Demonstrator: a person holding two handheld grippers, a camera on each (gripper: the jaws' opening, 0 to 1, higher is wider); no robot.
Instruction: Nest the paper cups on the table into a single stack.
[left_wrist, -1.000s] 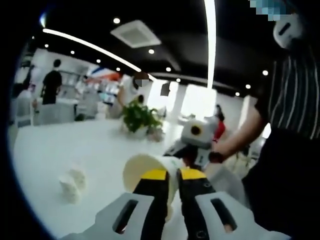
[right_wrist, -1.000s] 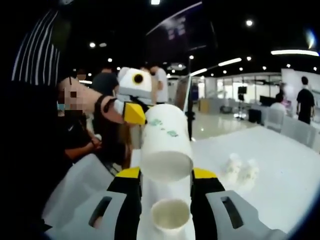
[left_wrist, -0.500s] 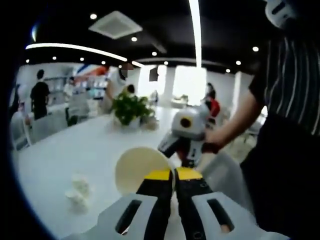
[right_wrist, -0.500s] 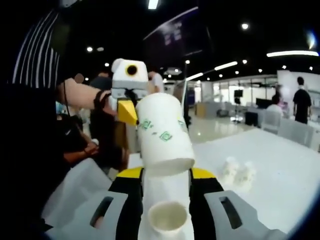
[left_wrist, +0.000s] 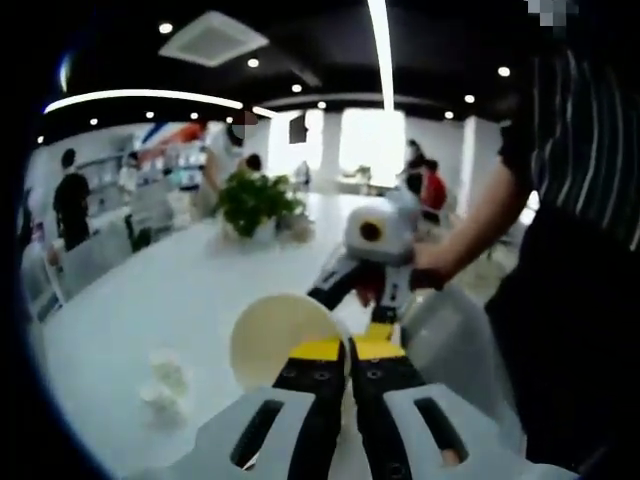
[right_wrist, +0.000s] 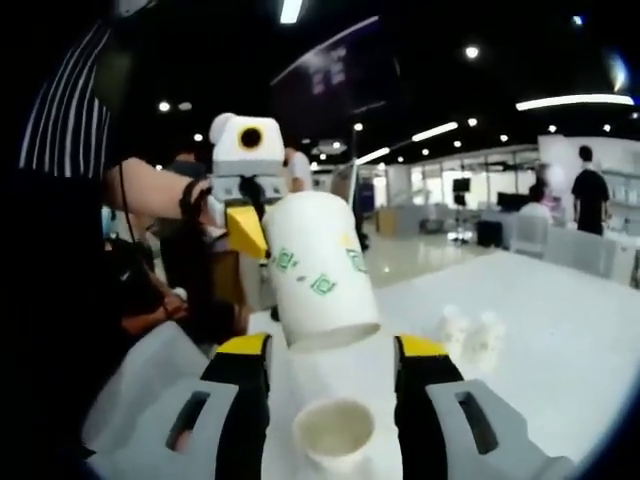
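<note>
My left gripper (left_wrist: 347, 346) is shut on the wall of a white paper cup (left_wrist: 280, 336), whose open mouth faces the camera. In the right gripper view that cup (right_wrist: 322, 268), printed with green marks, hangs tilted with its mouth downward from the left gripper (right_wrist: 246, 228). It hovers just above a second paper cup (right_wrist: 333, 436), which stands mouth up between the jaws of my right gripper (right_wrist: 332, 348). Those jaws are open, with a gap on each side of the lower cup. The right gripper (left_wrist: 362, 300) shows just beyond the held cup in the left gripper view.
The white table (left_wrist: 150, 300) stretches away, with small white objects (left_wrist: 165, 380) (right_wrist: 470, 335) on it and a potted plant (left_wrist: 255, 205) at its far end. A person in a striped shirt (left_wrist: 590, 230) stands close by. Several people stand further back.
The right gripper's jaws have spread wider around the lower cup. The held cup has tilted and shifted slightly left above it.
</note>
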